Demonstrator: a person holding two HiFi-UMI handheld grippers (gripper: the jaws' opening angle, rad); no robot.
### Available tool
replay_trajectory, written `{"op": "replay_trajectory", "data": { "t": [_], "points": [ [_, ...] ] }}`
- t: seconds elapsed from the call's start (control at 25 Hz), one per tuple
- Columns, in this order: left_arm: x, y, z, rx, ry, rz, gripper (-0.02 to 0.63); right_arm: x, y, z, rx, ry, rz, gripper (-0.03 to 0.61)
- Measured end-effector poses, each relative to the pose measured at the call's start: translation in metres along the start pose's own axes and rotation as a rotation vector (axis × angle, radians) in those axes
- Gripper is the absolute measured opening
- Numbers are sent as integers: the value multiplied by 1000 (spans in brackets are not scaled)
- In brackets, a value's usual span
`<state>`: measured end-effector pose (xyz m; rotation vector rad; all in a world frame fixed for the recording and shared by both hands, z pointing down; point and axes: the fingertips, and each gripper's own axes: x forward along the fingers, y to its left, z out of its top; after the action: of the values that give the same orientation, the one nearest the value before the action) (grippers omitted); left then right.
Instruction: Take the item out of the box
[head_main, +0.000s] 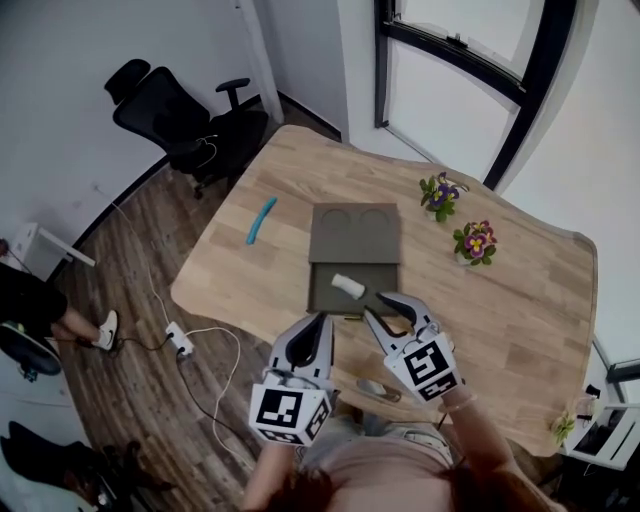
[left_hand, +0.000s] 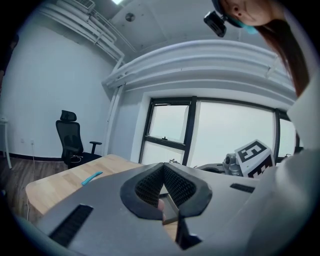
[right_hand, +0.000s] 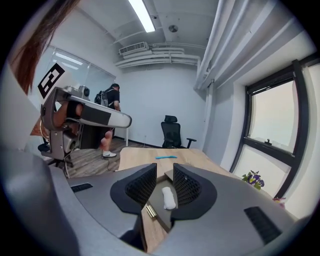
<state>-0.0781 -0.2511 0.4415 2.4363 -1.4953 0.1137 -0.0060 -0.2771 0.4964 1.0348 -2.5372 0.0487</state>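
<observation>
Left gripper (head_main: 322, 320): jaws are meeting at the tips, pointing forward, slightly down.
Right gripper (head_main: 374, 303): jaws are standing apart, tilting downward.
Right forearm (head_main: 482, 440): is extending behind its gripper.

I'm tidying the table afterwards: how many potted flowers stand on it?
2. One potted flower stands near the far edge of the table; the second potted flower is right beside it, further from that edge. None seems hidden.

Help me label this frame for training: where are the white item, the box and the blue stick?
White item (head_main: 349, 285): head view, its middle.
Box (head_main: 323, 298): head view, bare floor left of the item.
Blue stick (head_main: 261, 219): head view, its middle.
</observation>
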Motion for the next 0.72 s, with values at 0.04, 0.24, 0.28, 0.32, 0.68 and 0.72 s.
{"op": "replay_trajectory", "data": {
  "t": [0.04,0.24,0.28,0.32,0.68,0.72],
  "points": [
    [1,1,-3,-1,5,1,2,4,0,-5,-5,11,11,77],
    [9,9,-13,-23,16,19,2,23,0,-28,-16,70,61,79],
    [10,10,-14,-26,17,23,2,26,0,-32,-16,80,69,80],
    [11,12,-16,-29,21,29,2,30,0,-36,-18,89,76,81],
    [18,25,-24,-36,23,75,2,64,1,-67,-41,160,133,91],
    [19,27,-25,-37,23,80,2,67,0,-71,-42,171,137,93]
  ]
}}
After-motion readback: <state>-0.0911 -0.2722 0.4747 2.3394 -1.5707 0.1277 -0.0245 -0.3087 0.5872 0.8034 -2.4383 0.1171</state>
